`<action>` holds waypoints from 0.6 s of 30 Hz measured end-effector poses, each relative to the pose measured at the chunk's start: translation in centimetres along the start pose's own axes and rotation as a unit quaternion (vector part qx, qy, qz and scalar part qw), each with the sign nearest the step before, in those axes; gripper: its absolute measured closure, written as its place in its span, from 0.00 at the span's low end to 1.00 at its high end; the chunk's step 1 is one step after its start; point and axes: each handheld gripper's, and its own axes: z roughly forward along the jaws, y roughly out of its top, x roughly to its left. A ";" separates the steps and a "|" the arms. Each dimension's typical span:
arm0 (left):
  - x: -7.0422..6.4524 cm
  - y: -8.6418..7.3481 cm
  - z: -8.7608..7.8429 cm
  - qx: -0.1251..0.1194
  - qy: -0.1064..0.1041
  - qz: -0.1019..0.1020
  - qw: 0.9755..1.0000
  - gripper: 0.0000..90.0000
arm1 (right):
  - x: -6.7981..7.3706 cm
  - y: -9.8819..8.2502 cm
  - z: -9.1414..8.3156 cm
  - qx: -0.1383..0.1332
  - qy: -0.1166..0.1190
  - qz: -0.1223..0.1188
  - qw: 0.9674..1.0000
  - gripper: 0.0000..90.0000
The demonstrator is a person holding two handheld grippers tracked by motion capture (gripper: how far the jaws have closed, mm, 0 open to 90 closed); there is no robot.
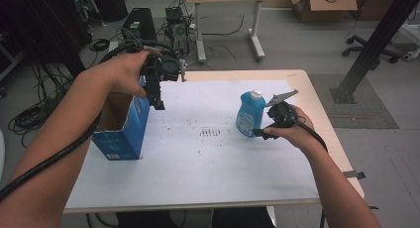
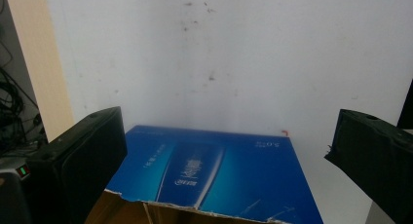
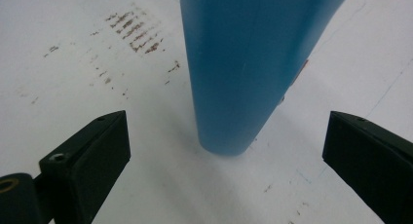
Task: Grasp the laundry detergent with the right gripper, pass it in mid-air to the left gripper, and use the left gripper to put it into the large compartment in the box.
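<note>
A blue bottle (image 1: 250, 114) with a white cap stands upright on the white-topped table (image 1: 198, 173), right of centre. My right gripper (image 1: 257, 133) sits low just right of it, held by a hand. In the right gripper view the bottle (image 3: 243, 63) stands ahead between the two wide-apart jaws, and the right gripper (image 3: 226, 124) is open with no pad touching it. An open blue cardboard box (image 1: 124, 131) stands at the table's left edge. My left gripper (image 1: 157, 96) hangs over its far right corner, pointing down. In the left gripper view the left gripper (image 2: 229, 118) is open above the box (image 2: 229, 175).
Dark scuff marks (image 1: 212, 133) stain the white sheet at mid-table. Beyond the far edge lie cables and a computer tower (image 1: 138, 22), another desk (image 1: 233, 0), a cardboard box (image 1: 322, 5) and an office chair base (image 1: 371, 52). A black slanted post (image 1: 376, 44) stands at the right.
</note>
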 end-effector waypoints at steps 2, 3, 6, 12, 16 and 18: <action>0.0 0.0 0.0 0.000 0.002 0.002 1.000 0.00 | 0.0 -0.1 0.1 -0.005 0.002 0.004 1.000 0.04; -0.1 0.1 0.0 0.000 0.000 0.003 1.000 0.00 | 0.0 -0.1 0.3 -0.013 0.001 0.009 1.000 0.03; -0.3 0.3 -0.1 0.001 0.001 0.007 1.000 0.00 | 0.0 -0.3 0.8 -0.029 0.001 0.019 0.999 0.02; -0.6 0.8 -0.1 -0.002 0.003 0.012 1.000 0.00 | -0.3 -0.6 1.2 -0.056 -0.001 0.041 0.998 0.02; -0.6 0.9 -0.1 0.002 0.002 0.015 1.000 0.00 | -0.2 -0.5 1.5 -0.071 0.001 0.047 0.996 0.03; -0.7 1.0 -0.1 0.001 0.002 0.015 1.000 0.00 | -0.2 -0.5 1.5 -0.078 0.002 0.045 0.996 0.02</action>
